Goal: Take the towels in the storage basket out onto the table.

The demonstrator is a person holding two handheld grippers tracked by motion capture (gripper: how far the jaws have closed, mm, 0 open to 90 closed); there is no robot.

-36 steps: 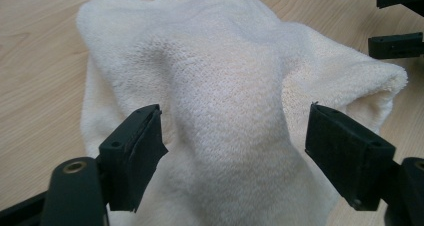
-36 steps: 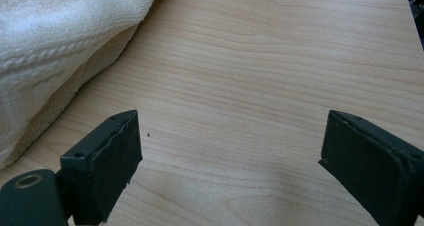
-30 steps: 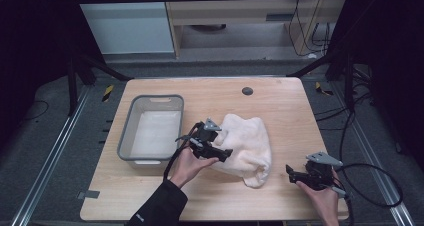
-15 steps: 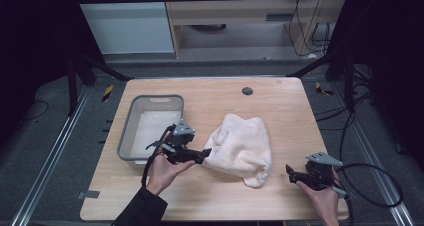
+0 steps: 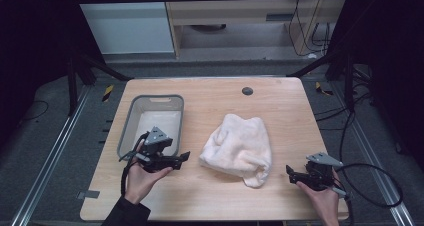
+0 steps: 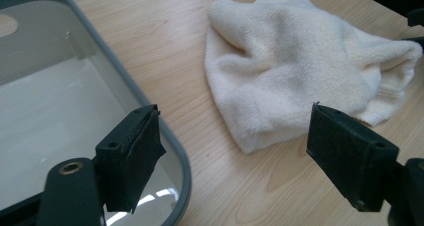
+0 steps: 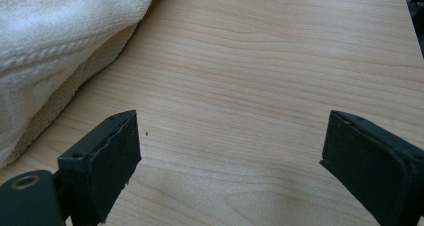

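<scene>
I see the towel (image 5: 238, 147) in a heap mid-table, at 3 o'clock from the empty bin (image 5: 131, 122); my left claw (image 5: 181, 157) and right claw (image 5: 290, 171) gape wide, holding nothing; no job looks started.

The left gripper (image 5: 184, 157), which a second ago reaches over the left part of the cream towel (image 5: 239, 147) with its jaws at the cloth, now sits well back from it, beside the near right corner of the grey bin (image 5: 131, 121). Its jaws stand wide apart with nothing between them, one over the bin's rim and the other over bare counter (image 5: 280, 101) short of the towel's edge. The left hand (image 5: 142, 178) and forearm now lie farther left and nearer the counter's front edge. The towel lies slightly shifted, its left edge drawn toward the bin and its heap spread a little flatter.
</scene>
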